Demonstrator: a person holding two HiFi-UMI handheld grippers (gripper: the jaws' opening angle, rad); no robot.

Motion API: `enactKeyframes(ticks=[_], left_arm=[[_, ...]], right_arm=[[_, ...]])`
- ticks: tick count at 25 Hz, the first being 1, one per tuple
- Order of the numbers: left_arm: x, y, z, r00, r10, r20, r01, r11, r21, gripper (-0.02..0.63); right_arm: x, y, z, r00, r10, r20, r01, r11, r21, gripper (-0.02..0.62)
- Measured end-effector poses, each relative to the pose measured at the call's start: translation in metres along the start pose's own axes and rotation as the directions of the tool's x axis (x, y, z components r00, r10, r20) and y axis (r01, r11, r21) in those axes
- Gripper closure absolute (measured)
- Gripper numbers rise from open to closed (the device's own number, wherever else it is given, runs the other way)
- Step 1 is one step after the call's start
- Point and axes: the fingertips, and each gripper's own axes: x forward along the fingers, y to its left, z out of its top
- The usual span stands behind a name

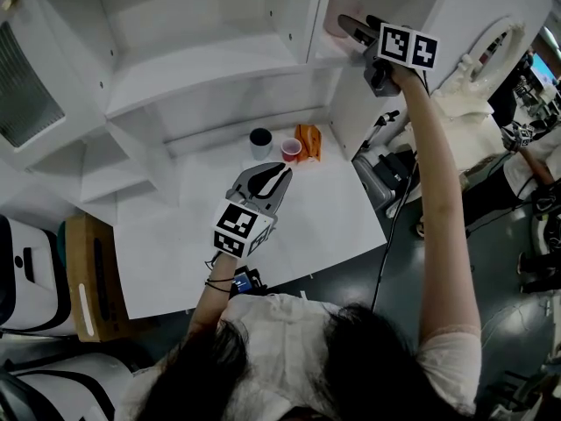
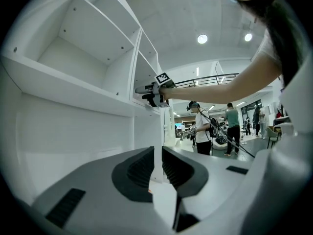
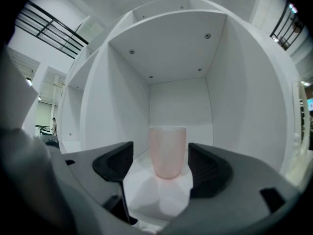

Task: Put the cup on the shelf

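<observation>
Right gripper view shows the pale pink translucent plastic cup (image 3: 167, 148) standing upright on the floor of a compartment of the white shelf unit (image 3: 176, 53), between the fingers of the right gripper (image 3: 160, 155). These fingers are spread wide. A gap is visible on the left side of the cup; contact on its right side cannot be determined. Head view places the left gripper (image 1: 273, 176) low above the white desk (image 1: 316, 226). Its fingers (image 2: 137, 173) stand almost together, separated by a slim slit, and grip nothing. A dark cup (image 1: 260, 139), a small red cup (image 1: 291, 149) and an orange object (image 1: 308, 141) sit at the back of the desk.
</observation>
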Motion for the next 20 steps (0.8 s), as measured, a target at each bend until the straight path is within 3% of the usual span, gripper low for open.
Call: enactKeyframes(ticks=[9,16,20], left_arm=[[-0.009,-0.025,0.004,1.0,-0.01,0.0,0.01,1.0,0.002,0.548],[-0.024,-0.053,0.002,1.0,-0.012,-0.008,0.012,1.0,-0.001,0.548],[-0.032,-0.072,0.001,1.0,-0.016,-0.008,0.016,1.0,-0.008,0.548]], right_arm=[[-0.071,0.053,-0.009,0.987,0.117,0.109,-0.121,0.992,0.026,0.261],[-0.143,0.103,-0.051,0.972,0.185,0.147,-0.184,0.983,-0.025,0.262],[-0.185,0.128,-0.084,0.972,0.172,0.161,-0.17,0.985,-0.023,0.262]])
